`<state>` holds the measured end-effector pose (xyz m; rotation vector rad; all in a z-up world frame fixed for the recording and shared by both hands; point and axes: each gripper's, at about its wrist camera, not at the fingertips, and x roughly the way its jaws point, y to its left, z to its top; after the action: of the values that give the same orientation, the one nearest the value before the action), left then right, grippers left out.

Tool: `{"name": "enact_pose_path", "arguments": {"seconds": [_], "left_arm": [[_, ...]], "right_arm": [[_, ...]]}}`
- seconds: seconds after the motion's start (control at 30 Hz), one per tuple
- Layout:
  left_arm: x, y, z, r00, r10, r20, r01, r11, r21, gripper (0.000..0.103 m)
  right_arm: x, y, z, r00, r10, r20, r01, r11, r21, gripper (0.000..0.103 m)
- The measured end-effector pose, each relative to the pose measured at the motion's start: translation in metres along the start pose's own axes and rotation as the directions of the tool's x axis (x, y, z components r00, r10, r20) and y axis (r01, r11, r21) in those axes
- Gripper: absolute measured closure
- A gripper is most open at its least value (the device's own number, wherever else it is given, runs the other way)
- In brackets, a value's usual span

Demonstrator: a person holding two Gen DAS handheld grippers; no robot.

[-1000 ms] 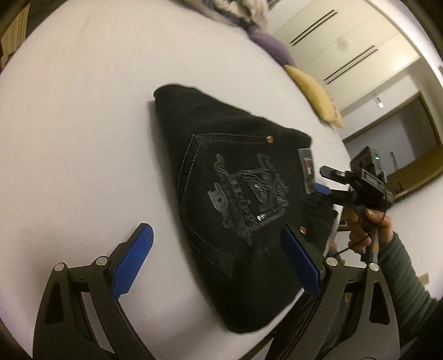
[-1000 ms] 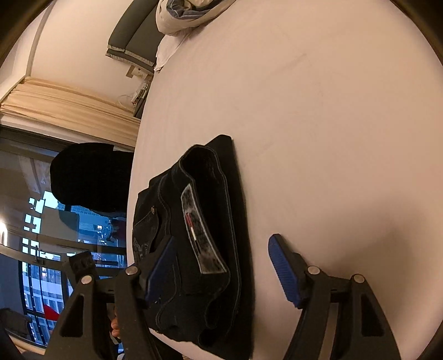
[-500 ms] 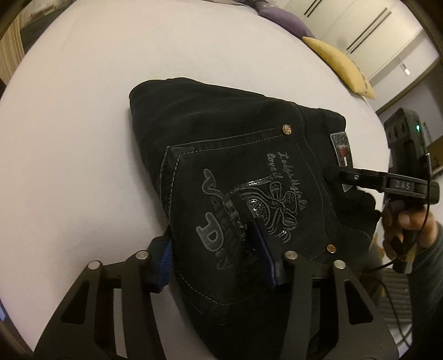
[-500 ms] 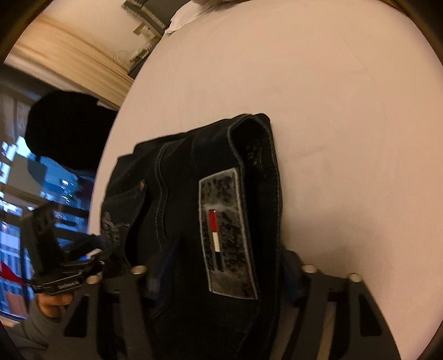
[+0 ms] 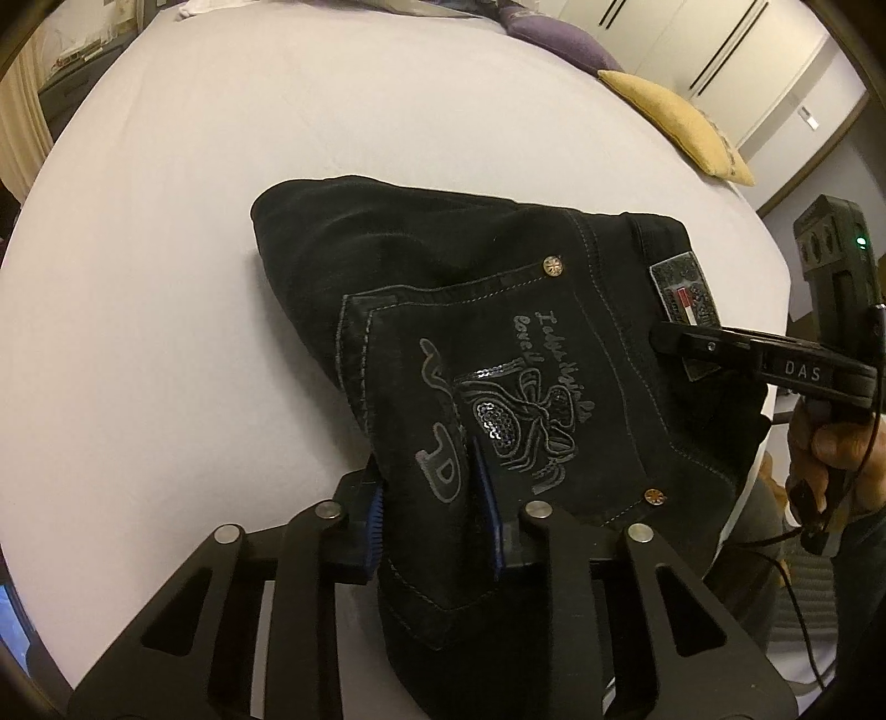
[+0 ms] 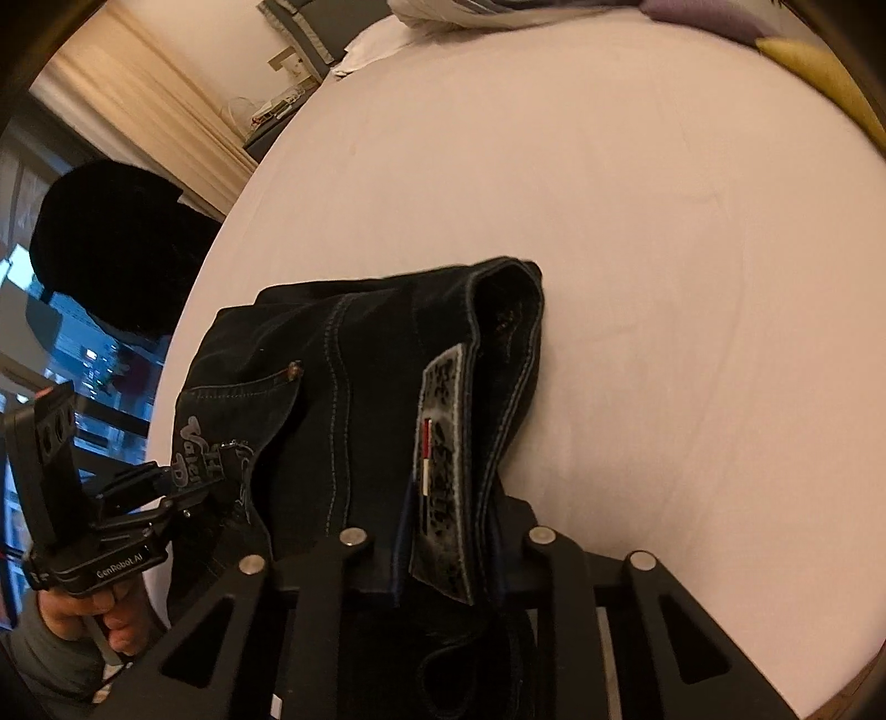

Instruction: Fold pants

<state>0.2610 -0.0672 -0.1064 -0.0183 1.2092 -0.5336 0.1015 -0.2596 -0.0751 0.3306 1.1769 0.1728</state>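
Note:
Black folded pants [image 5: 498, 343] with an embroidered back pocket lie on the white bed [image 5: 221, 166] near its front edge. My left gripper [image 5: 432, 509] is shut on the pocket-side edge of the pants. My right gripper [image 6: 451, 548] is shut on the waistband by the grey label [image 6: 443, 443]. The right gripper also shows in the left wrist view [image 5: 720, 354] at the waistband. The left gripper shows in the right wrist view [image 6: 183, 498] at the pocket edge. The pants [image 6: 360, 387] are bunched between the two grips.
A yellow pillow [image 5: 675, 127] and a purple pillow [image 5: 554, 39] lie at the bed's far right. Rumpled bedding [image 6: 470, 11] lies at the head end. A curtain [image 6: 138, 111] and a dark window [image 6: 66, 360] stand to the left. Closet doors [image 5: 720, 44] stand behind.
Both grippers have moved in onto the pants and closed: the left on the pocket edge, the right on the waistband. A second ago both were open.

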Motion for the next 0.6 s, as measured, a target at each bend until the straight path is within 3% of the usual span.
{"name": "enact_pose_path", "arguments": {"seconds": [0.23,0.33,0.6], "left_arm": [[-0.021,0.006,0.003,1.0,-0.009,0.029,0.01,1.0,-0.015,0.085],[-0.035,0.01,0.007,0.998,0.003,0.058,-0.002,1.0,-0.009,0.086],[-0.083,0.068,0.069,0.984,0.081,0.159,-0.078,0.997,-0.027,0.086]], "right_arm": [[-0.033,0.037,0.016,0.998,-0.005,0.07,0.012,0.996,-0.091,0.086],[-0.042,0.051,0.036,0.995,0.03,0.096,-0.019,0.994,-0.109,0.086],[-0.023,0.082,0.118,0.985,0.11,0.132,-0.09,0.984,-0.151,0.087]]}}
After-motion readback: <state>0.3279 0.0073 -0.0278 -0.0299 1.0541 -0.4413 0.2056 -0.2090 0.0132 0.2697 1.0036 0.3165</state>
